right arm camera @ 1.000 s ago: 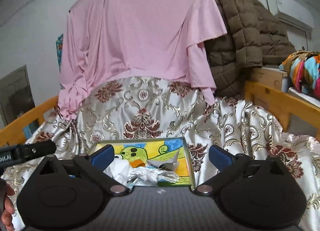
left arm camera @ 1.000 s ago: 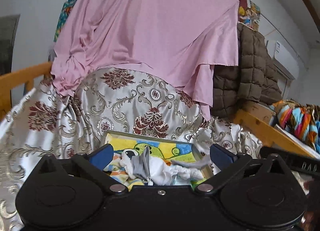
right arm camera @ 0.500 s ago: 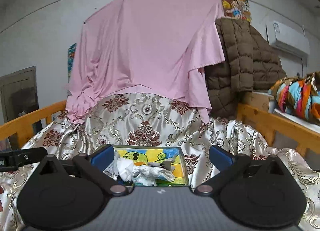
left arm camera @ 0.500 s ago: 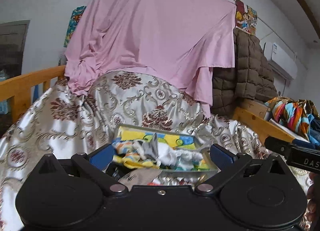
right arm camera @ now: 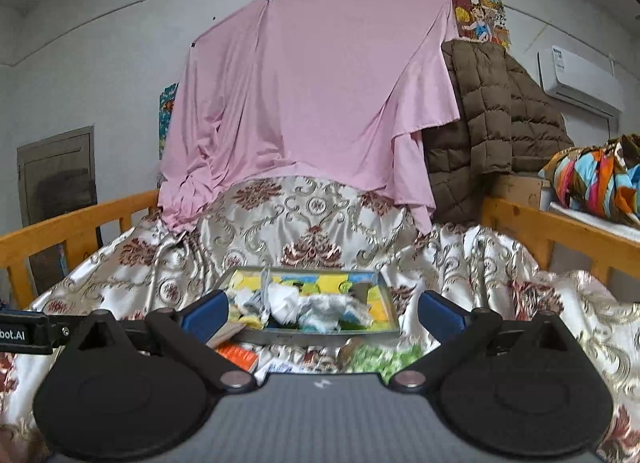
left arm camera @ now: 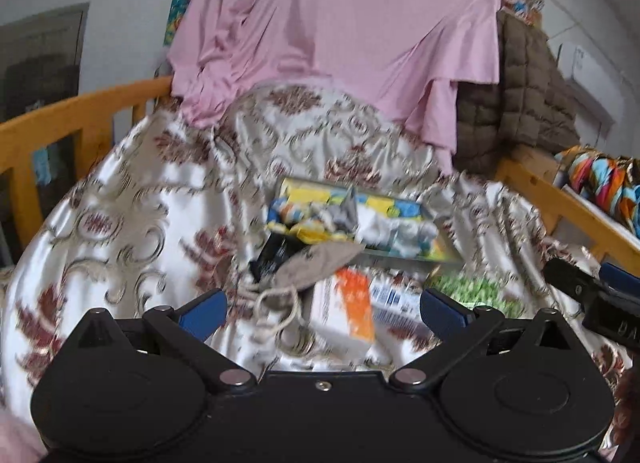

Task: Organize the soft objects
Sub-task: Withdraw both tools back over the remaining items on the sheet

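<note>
Satin bedspread with maroon medallions covers the bed, a pink sheet hanging behind it. On it sits a shallow tray heaped with small cloths. Only the left view, blurred, shows a grey drawstring pouch and an orange-and-white box just in front. Left tongs and right tongs both gape, gripping nothing.

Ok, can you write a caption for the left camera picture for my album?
Open left tool above a beige drawstring pouch and packets, with a tray of soft things behind on the floral sheet.
</note>
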Demonstrator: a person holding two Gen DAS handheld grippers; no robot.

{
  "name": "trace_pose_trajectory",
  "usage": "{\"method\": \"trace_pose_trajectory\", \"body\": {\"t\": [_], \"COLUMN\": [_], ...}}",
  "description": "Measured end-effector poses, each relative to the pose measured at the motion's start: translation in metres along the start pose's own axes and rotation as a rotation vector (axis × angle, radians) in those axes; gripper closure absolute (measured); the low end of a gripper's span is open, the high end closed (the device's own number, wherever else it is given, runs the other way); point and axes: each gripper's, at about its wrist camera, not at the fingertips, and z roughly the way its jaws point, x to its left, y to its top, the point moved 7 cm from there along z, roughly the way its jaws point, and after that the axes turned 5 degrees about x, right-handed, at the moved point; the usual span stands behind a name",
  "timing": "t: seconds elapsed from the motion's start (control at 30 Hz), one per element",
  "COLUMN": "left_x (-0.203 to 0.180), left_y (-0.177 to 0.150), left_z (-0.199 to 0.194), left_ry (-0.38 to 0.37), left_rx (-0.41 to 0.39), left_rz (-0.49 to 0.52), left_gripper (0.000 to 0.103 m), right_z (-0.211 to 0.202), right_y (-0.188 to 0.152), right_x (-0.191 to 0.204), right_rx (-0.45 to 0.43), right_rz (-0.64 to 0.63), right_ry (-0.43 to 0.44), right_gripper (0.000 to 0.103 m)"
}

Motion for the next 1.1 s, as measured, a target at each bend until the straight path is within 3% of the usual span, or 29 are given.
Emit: {"method": "trace_pose_trajectory", "body": {"t": [0.2,0.37,0.57,0.87,1.1], "left_x": [0.002,-0.003,-0.002,0.028,0.036], "left_y": [-0.011,-0.018,-0.01,0.003,0.027], "left_z": [-0.002,0.0,0.01,0.056,0.086], "left_ry": [0.064,0.141,0.174,0.147,0.157], "left_rx": [0.062,0.109,0.166,0.295,0.244], "left_rz": [0.046,0.139,0.196,0.05,0.088], "left_gripper": [0.001,0.001,0.001,0.001,0.001], "right_z": [-0.004,0.001,0.003,0.031,0.062], "right_y": [-0.032,-0.064,-0.069,-0.067,-0.064], "right_x": [0.011,0.022,0.031,0.036,0.041], "right_rx": [0.033,0.131,0.157,0.176,0.182], "right_rz": [-0.032,-0.059,-0.077,-0.094,-0.114], "right_ry": [0.015,0.066,0.1,0.12,0.127], "right_gripper": [0.0,0.0,0.0,0.0,0.0]}}
